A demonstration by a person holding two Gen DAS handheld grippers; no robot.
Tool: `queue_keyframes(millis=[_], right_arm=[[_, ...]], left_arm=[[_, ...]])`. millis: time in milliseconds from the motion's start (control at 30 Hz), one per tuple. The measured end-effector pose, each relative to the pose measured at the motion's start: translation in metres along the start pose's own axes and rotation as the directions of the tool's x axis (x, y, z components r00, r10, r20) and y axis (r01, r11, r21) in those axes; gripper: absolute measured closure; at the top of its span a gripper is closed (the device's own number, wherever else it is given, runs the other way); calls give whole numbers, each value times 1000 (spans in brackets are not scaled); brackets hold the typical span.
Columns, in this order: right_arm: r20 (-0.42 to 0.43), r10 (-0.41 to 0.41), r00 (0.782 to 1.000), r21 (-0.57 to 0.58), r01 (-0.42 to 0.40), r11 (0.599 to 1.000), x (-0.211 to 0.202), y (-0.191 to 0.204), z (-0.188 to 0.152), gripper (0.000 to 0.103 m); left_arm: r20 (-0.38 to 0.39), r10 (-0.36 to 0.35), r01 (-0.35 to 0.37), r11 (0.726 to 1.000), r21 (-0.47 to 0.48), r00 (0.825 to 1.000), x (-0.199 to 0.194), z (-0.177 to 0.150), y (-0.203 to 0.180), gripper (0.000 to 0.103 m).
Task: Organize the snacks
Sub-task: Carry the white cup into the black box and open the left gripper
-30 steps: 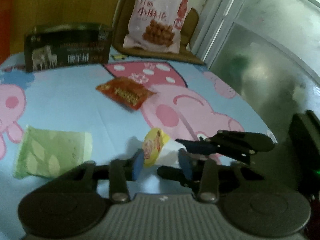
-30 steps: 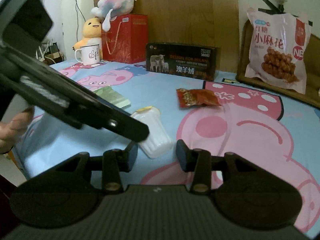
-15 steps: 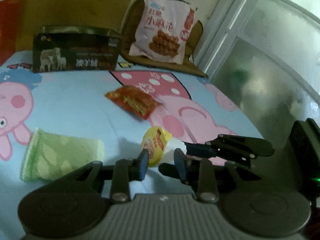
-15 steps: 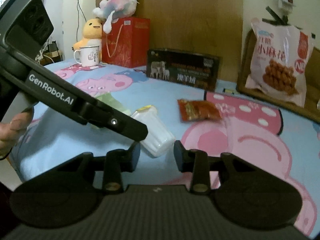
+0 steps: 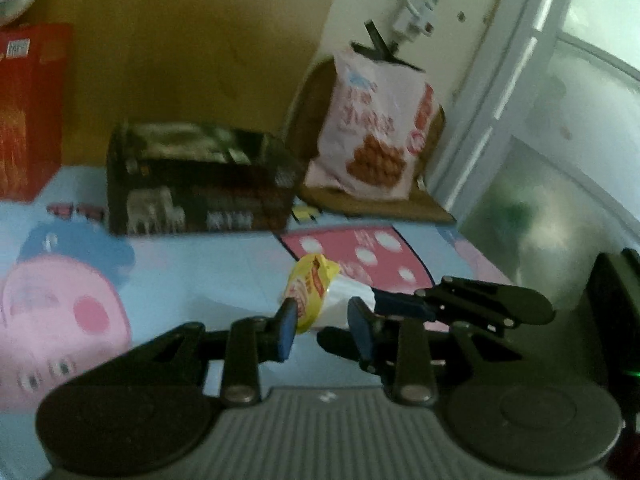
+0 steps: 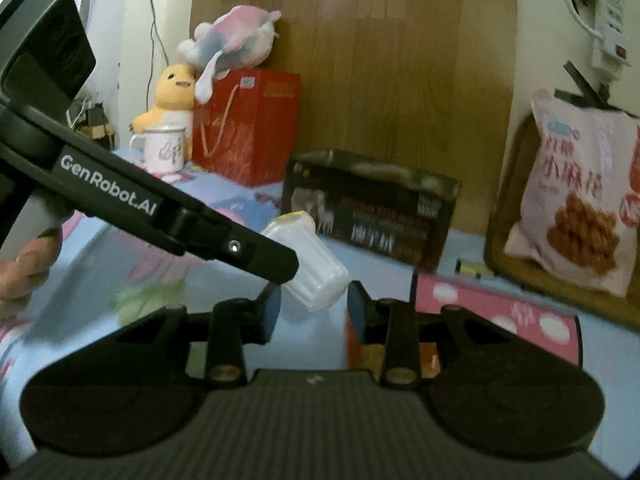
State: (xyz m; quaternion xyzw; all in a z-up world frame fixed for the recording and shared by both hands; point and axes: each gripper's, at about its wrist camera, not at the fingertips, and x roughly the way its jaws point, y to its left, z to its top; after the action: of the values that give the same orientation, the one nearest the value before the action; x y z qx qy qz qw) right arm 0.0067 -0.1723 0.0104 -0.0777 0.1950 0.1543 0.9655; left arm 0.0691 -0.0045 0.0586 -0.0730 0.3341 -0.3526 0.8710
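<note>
Both tongs closed in on one jelly cup, held above the bed

The small white plastic jelly cup with a yellow foil lid (image 5: pixel 311 294) lies tilted between the pads of the left tongs (image 5: pixel 322 332), lid end against the left pad. The jaws are drawn narrow onto it. The right tongs (image 6: pixel 312 314) have just been closing, the cup's ribbed base between their pads, gripped there and clear of the blue cartoon-print sheet (image 5: pixel 224 276). Beyond both tongs stand a black printed box (image 5: pixel 200 192) and a pink snack bag (image 5: pixel 372 136).
</note>
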Motion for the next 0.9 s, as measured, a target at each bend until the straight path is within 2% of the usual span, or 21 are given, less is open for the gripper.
queue_keyframes(millis=[300,400,533,667,767,900], right_arm=[[61,-25,998,10,25,1000,67,-40,57,66],[65,-53,997,-2,53,999,90,-51,71,70],[65,-114,991,-52,118,992,123,-55,75,69],[64,-141,988,-79,146,986,128,-52,73,69],[94,-148,984,-65,155,986,110,-49,71,68],[74,-127,989,7,127,992,87,-47,62,69]], left_arm=[[83,43,-42,999,-15,996,41,81,40,75],[95,74,-72,997,-20,993,64,102,53,75],[95,115,-113,993,-24,989,99,122,68,74],[83,153,-150,988,-40,985,114,125,74,74],[108,152,-149,988,-38,982,101,119,72,71],[110,157,-152,987,-58,981,76,104,67,71]])
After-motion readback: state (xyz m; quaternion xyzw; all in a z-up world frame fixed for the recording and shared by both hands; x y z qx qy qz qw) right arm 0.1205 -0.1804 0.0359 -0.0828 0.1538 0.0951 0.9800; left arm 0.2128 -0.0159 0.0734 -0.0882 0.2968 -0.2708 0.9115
